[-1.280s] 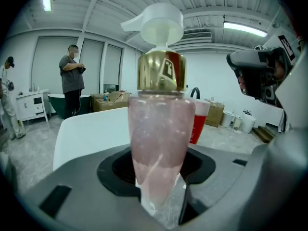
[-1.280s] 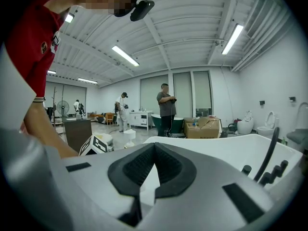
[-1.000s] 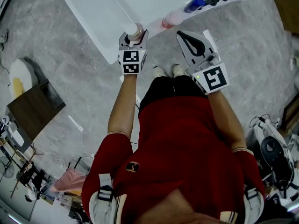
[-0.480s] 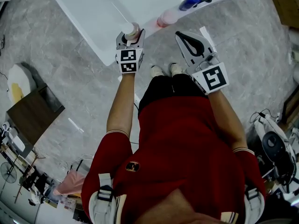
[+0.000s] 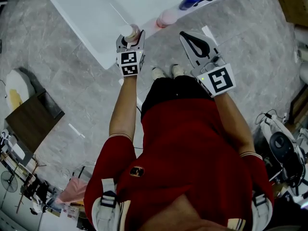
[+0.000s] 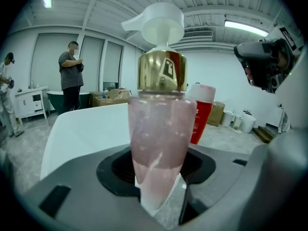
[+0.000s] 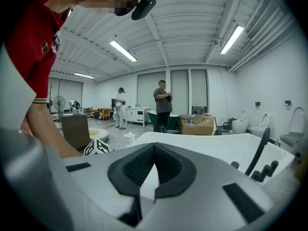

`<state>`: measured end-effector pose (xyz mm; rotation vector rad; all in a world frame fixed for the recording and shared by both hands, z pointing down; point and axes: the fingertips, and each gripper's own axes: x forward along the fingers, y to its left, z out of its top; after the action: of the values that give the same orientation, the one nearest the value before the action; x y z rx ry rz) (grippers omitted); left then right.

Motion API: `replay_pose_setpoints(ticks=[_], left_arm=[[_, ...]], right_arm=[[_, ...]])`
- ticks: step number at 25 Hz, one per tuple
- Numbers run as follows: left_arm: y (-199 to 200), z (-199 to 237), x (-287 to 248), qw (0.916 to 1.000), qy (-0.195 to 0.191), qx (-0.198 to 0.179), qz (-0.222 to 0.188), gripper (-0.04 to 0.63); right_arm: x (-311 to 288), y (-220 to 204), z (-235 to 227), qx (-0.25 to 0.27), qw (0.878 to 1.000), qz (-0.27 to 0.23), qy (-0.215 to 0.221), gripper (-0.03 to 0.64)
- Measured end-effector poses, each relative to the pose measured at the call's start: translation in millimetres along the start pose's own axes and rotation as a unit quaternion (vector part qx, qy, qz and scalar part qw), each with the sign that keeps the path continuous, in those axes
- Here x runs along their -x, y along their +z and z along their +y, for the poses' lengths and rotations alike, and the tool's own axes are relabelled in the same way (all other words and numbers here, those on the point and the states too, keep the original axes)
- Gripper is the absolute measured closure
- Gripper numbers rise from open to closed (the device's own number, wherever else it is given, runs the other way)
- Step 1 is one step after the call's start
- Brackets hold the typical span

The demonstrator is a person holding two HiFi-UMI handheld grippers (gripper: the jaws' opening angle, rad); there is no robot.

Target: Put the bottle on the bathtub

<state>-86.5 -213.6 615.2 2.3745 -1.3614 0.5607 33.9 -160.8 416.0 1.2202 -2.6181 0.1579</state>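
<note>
Nearest, the left gripper point(image 6: 159, 189) pinches the pump bottle point(image 6: 161, 129) low on its body, upright, with pink liquid inside, a gold collar and a white pump head. The right gripper point(image 7: 154, 150) is held beside it, well apart, its jaws pressed together at the tips with nothing between them. From the head view the bottle is at the near edge of the white bathtub point(image 5: 103, 57); whether its base touches the rim does not show. Just beyond it and to the right, a second bottle point(image 6: 199, 117), red with a pale cap, stands on the rim. Farther along the rim lie a blue object point(image 5: 188, 1) and a black fitting point(image 7: 260, 150). Across the room, past the tub, are cardboard boxes point(image 7: 197, 124) and a white cabinet point(image 6: 31, 102). Counted: two grippers, two bottles, one bathtub, and two people point(image 6: 72, 76) standing at the far wall.
</note>
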Motion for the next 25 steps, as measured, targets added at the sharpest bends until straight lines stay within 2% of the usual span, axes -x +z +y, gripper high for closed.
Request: replay_pose_setpoints(ticks=[8, 15, 21, 25], left_arm=[[-1, -3, 3, 0.9999, 0.007, -0.013, -0.001, 0.368], [-4, -8, 3, 0.9999, 0.002, -0.009, -0.005, 0.368], [0, -14, 2, 0.9998, -0.010, -0.008, -0.013, 0.335], [-3, -13, 4, 0.9999, -0.003, -0.007, -0.011, 0.313]], right_arm=[[3, 3, 1, -0.001, 1.000, -0.004, 0.002, 0.621], [7, -1, 1, -0.001, 1.000, -0.005, 0.007, 0.621], [7, 0, 4, -0.001, 1.000, -0.005, 0.015, 0.621], [7, -2, 5, 0.000, 1.000, -0.007, 0.021, 0.621]])
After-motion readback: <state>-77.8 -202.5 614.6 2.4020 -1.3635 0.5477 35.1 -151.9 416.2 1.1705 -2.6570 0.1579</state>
